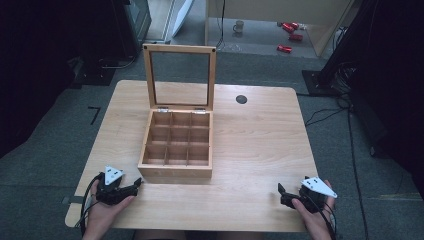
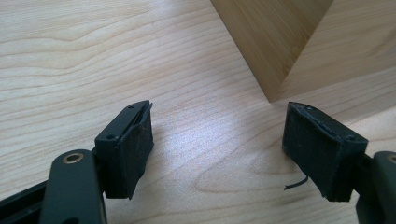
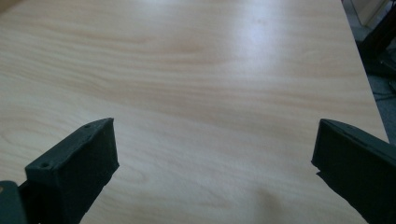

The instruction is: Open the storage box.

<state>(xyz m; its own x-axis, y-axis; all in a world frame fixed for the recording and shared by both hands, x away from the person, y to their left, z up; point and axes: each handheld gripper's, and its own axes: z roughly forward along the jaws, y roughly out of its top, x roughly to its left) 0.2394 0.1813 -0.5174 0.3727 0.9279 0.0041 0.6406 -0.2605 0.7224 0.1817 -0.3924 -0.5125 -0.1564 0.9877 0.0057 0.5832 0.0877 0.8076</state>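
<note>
Open wooden box [image 1: 176,145], nine compartments

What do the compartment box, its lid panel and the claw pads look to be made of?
Compartment box: light wood, smooth, with grain showing in the left gripper view. Lid panel: clear glass or plastic, since the table shows through it; which one, I cannot tell. Left claw pads: matte black, rubber or foam by the look, with frayed edges.
</note>
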